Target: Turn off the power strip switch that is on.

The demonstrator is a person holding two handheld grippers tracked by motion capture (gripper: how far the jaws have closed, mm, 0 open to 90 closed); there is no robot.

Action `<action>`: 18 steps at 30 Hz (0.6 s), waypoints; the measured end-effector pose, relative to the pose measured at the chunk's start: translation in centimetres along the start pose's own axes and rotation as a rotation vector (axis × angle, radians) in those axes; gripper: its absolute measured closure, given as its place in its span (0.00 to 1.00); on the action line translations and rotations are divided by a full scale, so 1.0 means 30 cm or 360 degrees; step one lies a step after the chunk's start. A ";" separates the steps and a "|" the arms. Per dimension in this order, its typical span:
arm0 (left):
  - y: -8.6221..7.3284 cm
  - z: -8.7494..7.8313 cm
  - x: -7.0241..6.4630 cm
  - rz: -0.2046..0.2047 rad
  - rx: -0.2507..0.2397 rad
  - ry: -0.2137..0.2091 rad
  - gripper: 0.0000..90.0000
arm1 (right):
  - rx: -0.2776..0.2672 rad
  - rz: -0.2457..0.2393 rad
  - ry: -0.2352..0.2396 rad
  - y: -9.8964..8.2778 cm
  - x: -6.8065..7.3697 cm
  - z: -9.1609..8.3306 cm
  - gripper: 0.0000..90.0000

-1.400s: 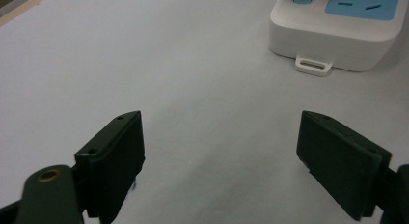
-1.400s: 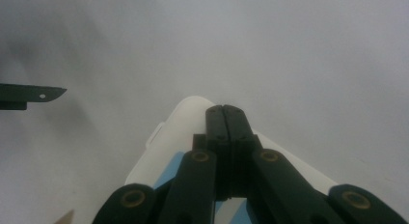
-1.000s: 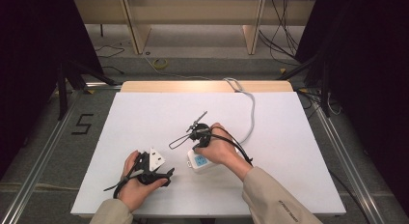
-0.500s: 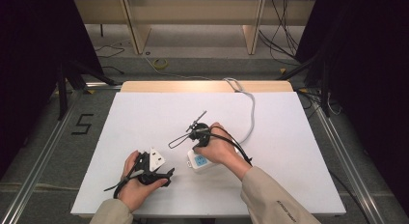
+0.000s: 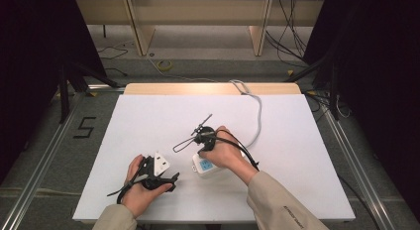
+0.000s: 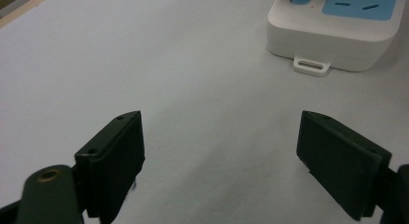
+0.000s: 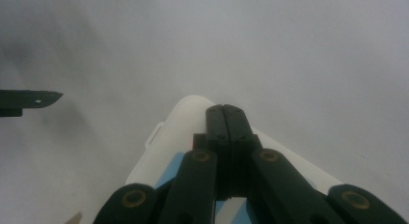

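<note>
Your left gripper (image 5: 166,179) waits wide open, near-left on the table (image 5: 148,116). Just right of it sits the power strip (image 5: 205,166): white, blue-faced, rigid, smooth-sided, probably light, so grip its long edges. Your right gripper (image 7: 224,113) presses down on it, jaws closed together.

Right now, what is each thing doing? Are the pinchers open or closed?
left gripper: open, nothing between its jaws, low over the table.
right gripper: shut, tips down over the power strip.
power strip: lying flat, sockets up.
cord: slack, trailing to the table's far edge.
</note>
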State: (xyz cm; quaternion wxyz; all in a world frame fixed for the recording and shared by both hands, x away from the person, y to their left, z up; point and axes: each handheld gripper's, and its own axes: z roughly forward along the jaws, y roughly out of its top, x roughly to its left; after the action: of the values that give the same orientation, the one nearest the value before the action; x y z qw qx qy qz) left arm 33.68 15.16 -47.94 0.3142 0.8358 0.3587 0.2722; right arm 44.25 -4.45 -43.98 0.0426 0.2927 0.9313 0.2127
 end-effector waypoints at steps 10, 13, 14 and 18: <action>-0.001 0.003 -0.001 -0.0005 0.0002 -0.0005 0.19 | -0.0019 -0.0020 -0.0015 -0.004 0.005 0.000 1.00; -0.001 0.004 -0.002 -0.0004 0.0001 -0.0005 0.19 | -0.0026 -0.0014 -0.0010 -0.006 0.004 0.000 1.00; -0.001 0.005 -0.002 -0.0007 -0.0001 -0.0005 0.19 | -0.0028 -0.0011 -0.0007 -0.007 0.003 -0.001 1.00; -0.001 0.005 -0.002 -0.0006 0.0000 -0.0007 0.19 | -0.0030 -0.0011 -0.0005 -0.007 0.001 -0.001 1.00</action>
State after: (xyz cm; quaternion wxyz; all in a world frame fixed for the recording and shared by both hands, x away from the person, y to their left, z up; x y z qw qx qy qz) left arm 33.74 15.08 -48.09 0.3155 0.8356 0.3597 0.2699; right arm 44.10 -4.60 -44.05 0.0474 0.2894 0.9302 0.2209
